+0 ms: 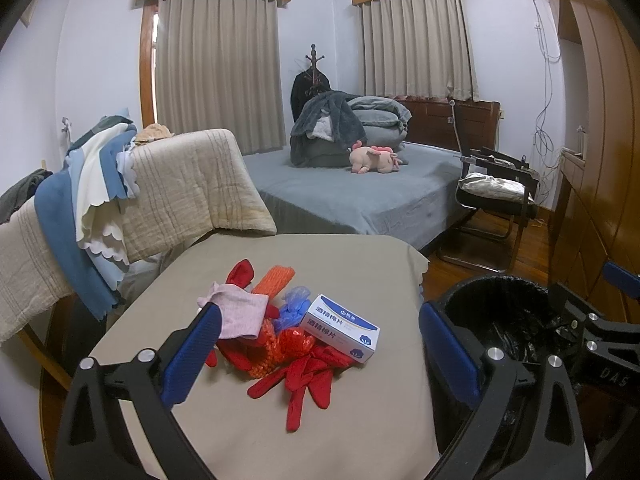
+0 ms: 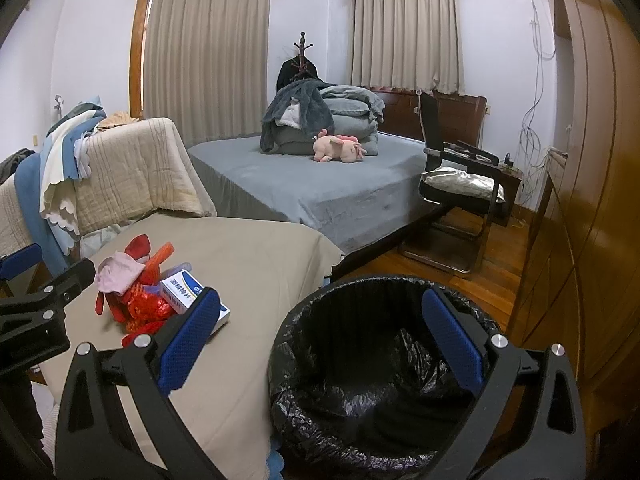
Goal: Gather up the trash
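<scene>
- My left tool [image 1: 320,344] hangs above the desk [image 1: 360,256], its fingers spread wide and holding nothing; the trash pile lies between and just beyond them.
- My right tool [image 2: 320,340] is likewise spread and empty, poised over the mouth of the bin [image 2: 304,320], which stands just beside the desk's right edge and is lined with a black bag.
- The pile sits near the middle of the desk: a white and blue carton [image 1: 342,328] on its right side, red gloves [image 1: 304,380] nearest me, orange mesh [image 1: 274,276] at the back, a crumpled blue film [image 1: 294,304] beside the carton, and a pale pink cloth [image 1: 240,314] touching my left finger [image 1: 192,352].
- Step in hand, as I judge it: the first pick; nothing appears to be in the bin yet, though its floor is dark.
- To do it well, I would take the carton first, since it is rigid and lies on top. Close across its short sides, lift clear, then carry it right over the rim.
- The gloves and mesh are limp and tangled. Pinch one low at its bulk, and expect neighbours to drag along.
- Keep the right tool clear of the liner, so the bag is not snagged.
</scene>
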The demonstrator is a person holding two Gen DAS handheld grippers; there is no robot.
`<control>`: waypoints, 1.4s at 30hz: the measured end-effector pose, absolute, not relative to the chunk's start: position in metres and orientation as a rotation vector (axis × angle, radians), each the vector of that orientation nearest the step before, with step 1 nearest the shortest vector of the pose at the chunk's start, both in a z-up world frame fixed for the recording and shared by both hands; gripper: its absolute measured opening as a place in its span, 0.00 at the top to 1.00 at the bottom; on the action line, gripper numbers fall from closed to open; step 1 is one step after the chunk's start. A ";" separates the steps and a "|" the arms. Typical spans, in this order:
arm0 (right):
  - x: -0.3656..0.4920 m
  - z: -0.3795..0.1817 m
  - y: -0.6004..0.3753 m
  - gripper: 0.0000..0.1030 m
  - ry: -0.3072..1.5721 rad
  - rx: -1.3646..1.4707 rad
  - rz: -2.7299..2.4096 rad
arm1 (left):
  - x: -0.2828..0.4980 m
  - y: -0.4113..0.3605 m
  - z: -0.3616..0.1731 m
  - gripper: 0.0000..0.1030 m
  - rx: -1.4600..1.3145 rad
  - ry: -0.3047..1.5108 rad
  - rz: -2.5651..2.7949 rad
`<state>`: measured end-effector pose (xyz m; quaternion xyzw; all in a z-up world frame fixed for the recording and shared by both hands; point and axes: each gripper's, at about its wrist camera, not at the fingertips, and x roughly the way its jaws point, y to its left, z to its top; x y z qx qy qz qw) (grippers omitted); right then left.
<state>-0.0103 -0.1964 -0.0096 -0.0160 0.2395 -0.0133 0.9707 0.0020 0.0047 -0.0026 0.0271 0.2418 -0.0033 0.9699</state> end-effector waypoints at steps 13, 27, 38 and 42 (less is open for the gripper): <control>-0.008 -0.013 -0.194 0.05 0.486 -0.034 -0.026 | 0.002 0.005 -0.003 0.06 0.055 0.490 -0.007; 0.014 -0.029 -0.181 0.05 0.511 -0.031 0.012 | 0.000 0.020 -0.015 0.06 0.052 0.498 0.010; 0.054 -0.050 -0.145 0.05 0.555 -0.041 0.082 | 0.026 0.064 -0.044 0.06 0.058 0.538 0.118; 0.072 -0.061 -0.126 0.05 0.575 -0.052 0.115 | 0.036 0.088 -0.059 0.06 0.050 0.571 0.159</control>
